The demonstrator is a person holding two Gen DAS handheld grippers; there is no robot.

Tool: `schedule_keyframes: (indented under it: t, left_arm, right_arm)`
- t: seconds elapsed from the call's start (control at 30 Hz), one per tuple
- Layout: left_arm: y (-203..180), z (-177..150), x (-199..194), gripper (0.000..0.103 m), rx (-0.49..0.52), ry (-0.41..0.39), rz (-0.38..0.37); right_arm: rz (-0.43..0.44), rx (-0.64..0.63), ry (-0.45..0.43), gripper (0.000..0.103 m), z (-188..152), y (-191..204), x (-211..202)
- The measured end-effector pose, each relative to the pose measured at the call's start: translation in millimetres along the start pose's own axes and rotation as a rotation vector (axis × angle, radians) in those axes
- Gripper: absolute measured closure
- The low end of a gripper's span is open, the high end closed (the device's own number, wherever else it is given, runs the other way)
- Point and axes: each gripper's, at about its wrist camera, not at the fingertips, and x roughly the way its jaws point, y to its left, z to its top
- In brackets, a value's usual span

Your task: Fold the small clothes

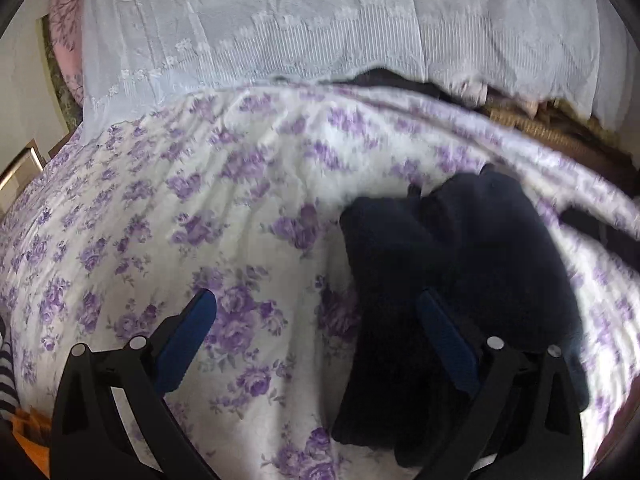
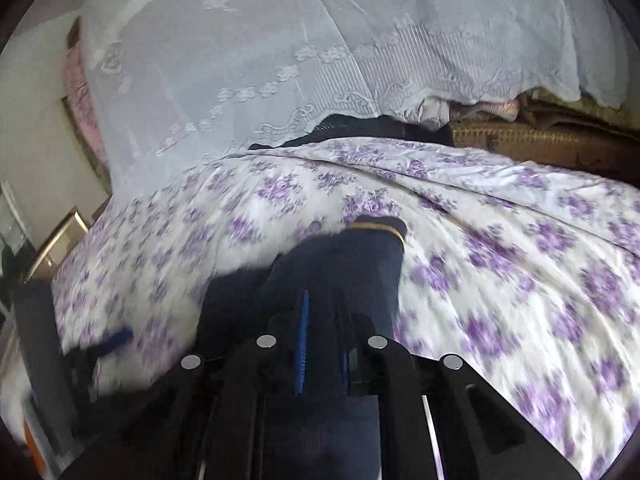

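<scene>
R gripper [image 2: 320,344], jaws pinched nearly together on a dark navy garment [image 2: 340,268], cloth passing btwn the blue pads and draping fwd over the bed; a thin gold-coloured band runs along the garment's far edge. L gripper [image 1: 316,312], seen from its own cam, jaws wide apart w/ nothing btwn them; its right finger [image 1: 444,344] sits over the same dark garment [image 1: 460,248], which lies bunched ahead and to that side. Under both: a white bedsheet w/ purple roses [image 1: 200,200]. Beyond the grippers, a white lace cover [image 1: 280,20] hangs over the far side. Far right of it, a woven basket [image 2: 540,140] w/ more clothes inside; contents too blurred to tell.
</scene>
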Motion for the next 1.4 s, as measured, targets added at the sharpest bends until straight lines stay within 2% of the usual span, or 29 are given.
schedule_keyframes:
  t: [0.07,0.13,0.17,0.3,0.37,0.4,0.5,0.63,0.67,0.77,0.8,0.87,0.93,0.97,1.03,1.07,1.1,1.2,1.33,1.4]
  left_arm:
    - [-5.0,-4.6,21.3,0.004,0.015,0.049,0.031]
    - [-6.0,-6.9,25.6,0.004,0.001,0.031,0.034]
    - [-9.2,-7.0,24.6,0.004,0.017,0.023,0.048]
    - [-23.7,-10.1,20.3,0.004,0.093,-0.043,0.126]
    - [-21.3,-9.9,19.2,0.004,0.084,-0.044,0.117]
    - [-18.0,-8.8,19.8,0.004,0.071,-0.038,0.104]
    - [-11.6,-7.5,21.1,0.004,0.036,-0.017,0.064]
    - [-15.2,-9.4,19.5,0.004,0.050,-0.032,0.070]
    - [-17.0,-10.3,18.3,0.004,0.058,-0.040,0.080]
    - [-19.6,-12.5,16.5,0.004,0.071,-0.055,0.097]
    - [-18.8,-12.6,16.0,0.004,0.069,-0.055,0.095]
    - [-15.3,-11.9,16.0,0.004,0.056,-0.044,0.080]
    - [-9.3,-10.0,13.2,0.004,0.038,-0.025,0.036]
    - [-6.7,-9.2,11.8,0.004,0.031,-0.019,0.013]
    - [1.6,-6.5,6.6,0.005,0.004,-0.006,-0.088]
    - [5.3,-5.0,4.8,0.005,-0.011,0.003,-0.147]
    - [11.7,-2.5,3.4,0.005,-0.037,0.024,-0.249]
    - [22.2,0.8,6.9,0.005,-0.088,0.070,-0.419]
    - [29.9,0.7,25.6,0.005,-0.146,0.166,-0.589]
    - [33.3,-1.1,33.3,0.005,-0.182,0.205,-0.674]
  right_arm:
    - [-0.022,0.003,0.041,0.091,5.0,-1.1,27.1]
    - [-0.066,-0.018,0.117,0.092,-3.1,-3.6,58.6]
    - [-0.067,-0.020,0.115,0.092,-8.2,-6.2,64.6]
    - [-0.037,-0.012,0.086,0.092,-8.3,-10.2,58.0]
    - [-0.036,-0.011,0.021,0.092,-11.3,-7.4,40.0]
    - [-0.034,-0.021,-0.013,0.088,-16.2,-3.9,27.7]
    - [-0.028,-0.088,-0.082,0.087,-38.3,6.4,-6.4]
    - [-0.058,-0.104,-0.054,0.083,-65.5,-0.5,-12.5]
    - [-0.073,-0.143,-0.066,0.083,-69.7,0.7,-12.0]
    - [-0.046,-0.115,-0.059,0.082,-67.3,-3.5,-15.0]
    - [-0.025,-0.091,-0.071,0.080,-68.6,-6.7,-19.5]
    - [-0.006,-0.057,-0.091,0.070,-74.0,-12.2,-30.2]
    - [0.011,-0.024,-0.095,0.055,-76.4,-20.7,-37.2]
    - [0.030,0.007,-0.099,0.052,-77.1,-28.4,-40.9]
    - [0.057,0.067,-0.099,0.045,-76.8,-42.2,-44.2]
    - [0.080,0.113,-0.092,0.045,-76.3,-51.2,-44.7]
    - [0.104,0.152,-0.086,0.044,-76.4,-58.1,-44.5]
    - [0.189,0.249,-0.061,0.040,-77.7,-72.8,-42.0]
    - [0.281,0.297,-0.037,0.032,-78.3,-75.7,-38.9]
    - [0.304,0.308,-0.028,0.031,-78.5,-75.6,-38.0]
